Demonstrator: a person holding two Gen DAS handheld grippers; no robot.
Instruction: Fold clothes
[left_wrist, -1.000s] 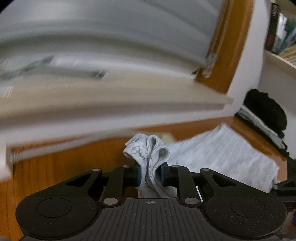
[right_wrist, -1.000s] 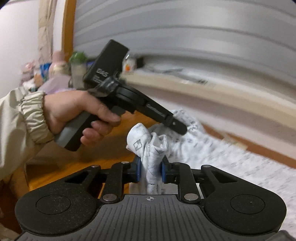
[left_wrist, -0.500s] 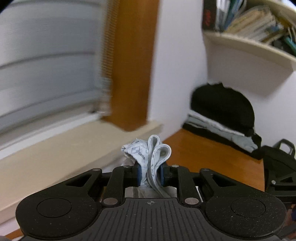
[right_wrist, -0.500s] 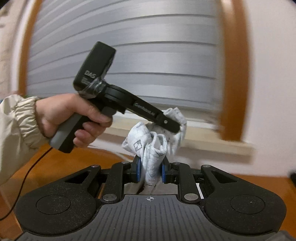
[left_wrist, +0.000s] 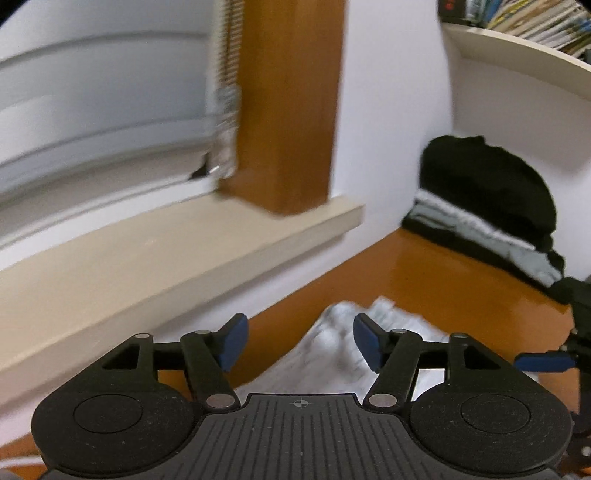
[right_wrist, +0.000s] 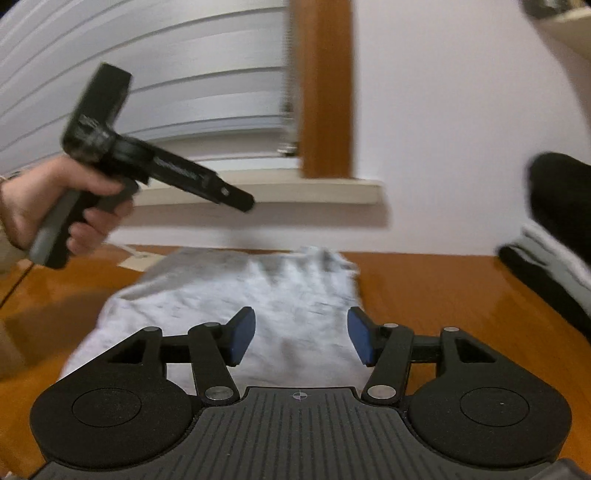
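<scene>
A pale grey patterned garment (right_wrist: 258, 291) lies spread flat on the orange wooden table (right_wrist: 424, 288), its far edge near the wall. My right gripper (right_wrist: 301, 338) hovers open just above its near part, nothing between the blue pads. My left gripper (left_wrist: 299, 341) is also open, with the same garment (left_wrist: 332, 350) below and beyond its fingers. In the right wrist view a hand holds the left gripper (right_wrist: 236, 197) raised above the cloth's far left side. A blue fingertip (left_wrist: 543, 360) of the right gripper shows at the right edge of the left wrist view.
A beige window sill (left_wrist: 166, 266) and a wooden frame post (left_wrist: 288, 110) run along the wall behind the table. A stack of folded clothes, black on top of grey (left_wrist: 487, 199), sits at the table's right. A bookshelf (left_wrist: 517, 48) hangs above it.
Both grippers held bunched cloth up in the air and swung right. Now both have opened and the garment has dropped flat onto the table.
</scene>
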